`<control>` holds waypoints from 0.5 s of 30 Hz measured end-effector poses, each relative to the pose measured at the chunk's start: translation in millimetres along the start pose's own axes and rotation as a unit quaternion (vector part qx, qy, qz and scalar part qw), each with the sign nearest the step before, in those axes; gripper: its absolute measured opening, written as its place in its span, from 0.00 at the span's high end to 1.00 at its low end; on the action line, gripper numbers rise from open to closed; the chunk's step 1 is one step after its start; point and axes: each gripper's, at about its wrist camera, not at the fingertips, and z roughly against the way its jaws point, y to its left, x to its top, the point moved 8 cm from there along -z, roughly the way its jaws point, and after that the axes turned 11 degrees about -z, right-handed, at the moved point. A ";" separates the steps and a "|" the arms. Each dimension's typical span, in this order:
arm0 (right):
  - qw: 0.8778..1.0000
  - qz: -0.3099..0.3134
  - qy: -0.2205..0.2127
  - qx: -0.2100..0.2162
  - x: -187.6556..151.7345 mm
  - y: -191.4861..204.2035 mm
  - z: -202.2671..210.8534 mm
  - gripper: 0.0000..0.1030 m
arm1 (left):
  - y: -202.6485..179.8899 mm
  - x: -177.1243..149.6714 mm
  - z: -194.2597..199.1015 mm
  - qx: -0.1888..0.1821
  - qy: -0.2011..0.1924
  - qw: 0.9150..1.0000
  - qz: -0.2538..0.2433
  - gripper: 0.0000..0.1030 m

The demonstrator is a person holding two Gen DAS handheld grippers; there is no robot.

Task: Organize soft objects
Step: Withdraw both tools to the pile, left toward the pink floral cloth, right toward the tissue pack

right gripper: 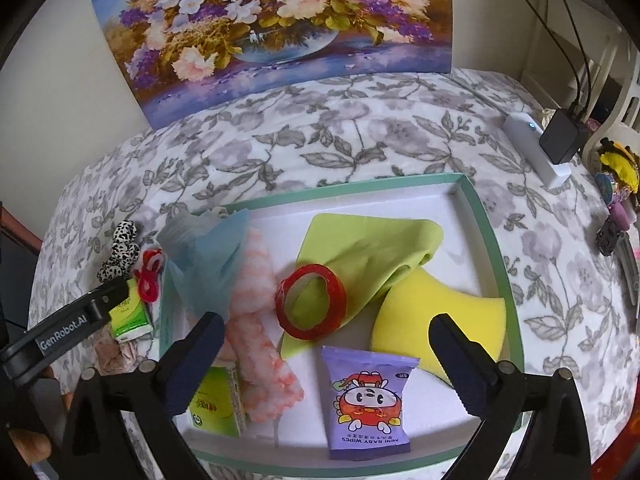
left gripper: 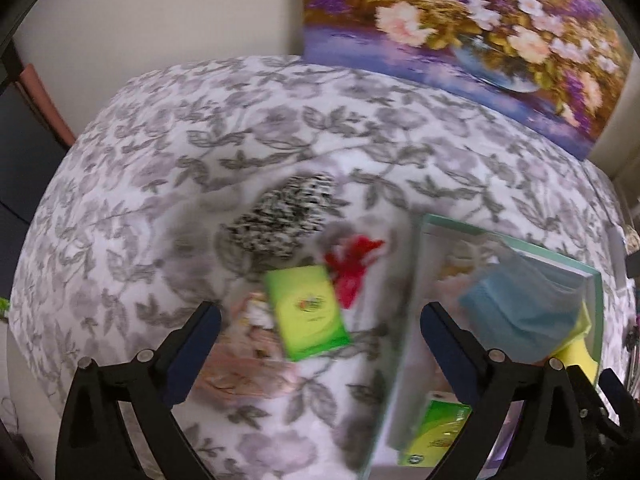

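A shallow white tray with a green rim (right gripper: 496, 248) lies on a surface covered by a grey floral cloth (right gripper: 360, 128), and most of the soft things are in it. Inside the tray I see a lime-green cloth (right gripper: 372, 248) with a red tape ring (right gripper: 310, 300) resting on it, a yellow sponge (right gripper: 436, 312) touching the cloth's right edge, a purple pack of mini baby wipes (right gripper: 368, 400) near the front, a pink-and-white fluffy roll (right gripper: 256, 320), a blue face mask (right gripper: 208, 256) draped over the tray's left wall, and a green tissue pack (right gripper: 216, 400) in the front left corner. My right hand-held gripper (right gripper: 324, 356) hangs above the tray with its jaws spread wide, holding and touching nothing. Outside the tray, to its left, lie a second green tissue pack (left gripper: 306, 312), a red frilly piece (left gripper: 352, 268), a black-and-white spotted scrunchie (left gripper: 280, 216) and a beige crumpled cloth (left gripper: 244, 368). My left hand-held gripper (left gripper: 320, 328) is tilted down over that second tissue pack, jaws wide apart and gripping nothing; the left view is blurred. A flower painting (right gripper: 272, 28) leans against the wall behind, and a white device (right gripper: 532, 148) and a black charger (right gripper: 562, 140) sit at the far right.
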 end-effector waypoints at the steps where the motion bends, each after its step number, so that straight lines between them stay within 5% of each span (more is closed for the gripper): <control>1: 1.000 0.000 0.000 0.002 -0.1 0.8 0.3 0.00 | 3.7 -0.2 0.8 0.003 0.000 1.000 0.002 0.03; 15: 0.995 0.044 -0.058 0.074 -3.2 68.3 36.4 0.00 | 100.6 -4.0 31.3 0.021 -0.043 0.994 0.097 0.03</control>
